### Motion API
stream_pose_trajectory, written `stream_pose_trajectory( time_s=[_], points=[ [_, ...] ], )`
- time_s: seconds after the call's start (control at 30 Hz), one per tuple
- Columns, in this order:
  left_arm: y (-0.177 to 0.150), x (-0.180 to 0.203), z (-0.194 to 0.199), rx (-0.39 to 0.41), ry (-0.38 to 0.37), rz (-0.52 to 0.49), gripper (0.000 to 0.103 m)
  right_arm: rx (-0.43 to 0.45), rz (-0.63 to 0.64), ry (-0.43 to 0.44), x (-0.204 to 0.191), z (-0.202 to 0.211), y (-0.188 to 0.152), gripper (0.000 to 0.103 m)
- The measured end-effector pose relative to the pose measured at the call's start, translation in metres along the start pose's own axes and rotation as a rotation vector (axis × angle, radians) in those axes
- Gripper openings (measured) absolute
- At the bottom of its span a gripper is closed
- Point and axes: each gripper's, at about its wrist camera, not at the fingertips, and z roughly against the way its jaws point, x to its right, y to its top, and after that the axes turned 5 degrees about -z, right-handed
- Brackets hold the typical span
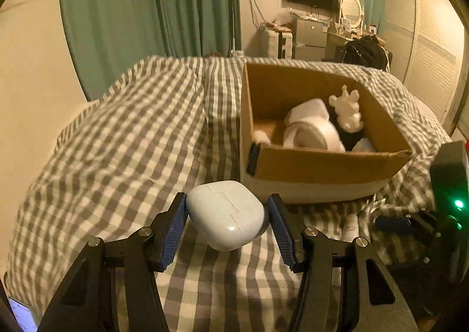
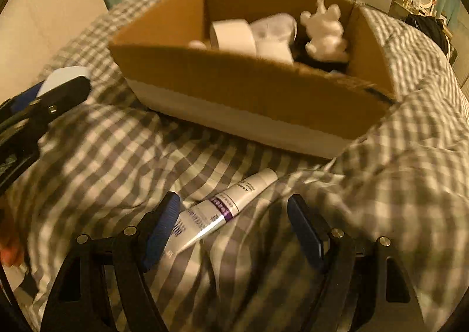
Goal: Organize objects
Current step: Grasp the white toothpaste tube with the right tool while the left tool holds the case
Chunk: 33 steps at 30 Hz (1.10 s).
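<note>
Tube [image 2: 231, 206] of cream lies on the checked bedspread [image 2: 102, 162] between the spread fingers of the right gripper [image 2: 234, 226], long axis slanting from the left pad [image 2: 162, 226] up toward the cardboard box [image 2: 234, 97] just beyond. The left gripper [image 1: 228, 223] clasps a pale earbud case [image 1: 225, 214] short of the box; I'd say the right is nearer the tube.

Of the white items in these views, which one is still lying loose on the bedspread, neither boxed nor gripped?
The white tube with the purple band, lying between the open right gripper fingers. The earbud case is held by the left gripper; the rest sit in the cardboard box.
</note>
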Motion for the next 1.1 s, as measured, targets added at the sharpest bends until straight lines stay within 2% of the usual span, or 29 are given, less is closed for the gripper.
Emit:
stream_pose_trajectory(
  time_s=[0.27,0.4,0.57,0.63,0.73,0.8,0.93,1.1],
  points=[
    [-0.01,-0.011,-0.01,-0.025,-0.061,0.048,0.057,-0.047,-0.019,-0.078,-0.001,-0.031,0.004,0.075],
    [-0.012,-0.015,-0.006,-0.006,-0.072,0.074,0.057,-0.077,-0.005,-0.092,-0.006,-0.04,0.004,0.074],
    [-0.014,-0.018,0.001,0.001,-0.067,0.082,0.057,-0.049,0.024,-0.076,-0.012,-0.029,-0.001,0.054],
    [-0.014,-0.018,0.003,0.003,-0.06,0.079,0.057,-0.027,0.017,-0.068,-0.01,-0.021,-0.002,0.042],
    [-0.014,-0.016,0.005,0.003,-0.048,0.07,0.057,0.002,0.0,-0.047,-0.006,-0.01,-0.003,0.028],
    [-0.015,-0.015,0.005,0.001,-0.044,0.063,0.057,0.012,0.0,-0.034,-0.005,-0.004,-0.005,0.024],
    [-0.016,-0.013,0.004,-0.007,-0.035,0.053,0.057,-0.003,0.017,-0.045,-0.008,0.001,-0.011,0.024],
    [-0.016,-0.012,-0.001,-0.018,-0.04,0.051,0.057,-0.06,-0.087,-0.006,0.004,-0.004,-0.01,0.029]
  ],
)
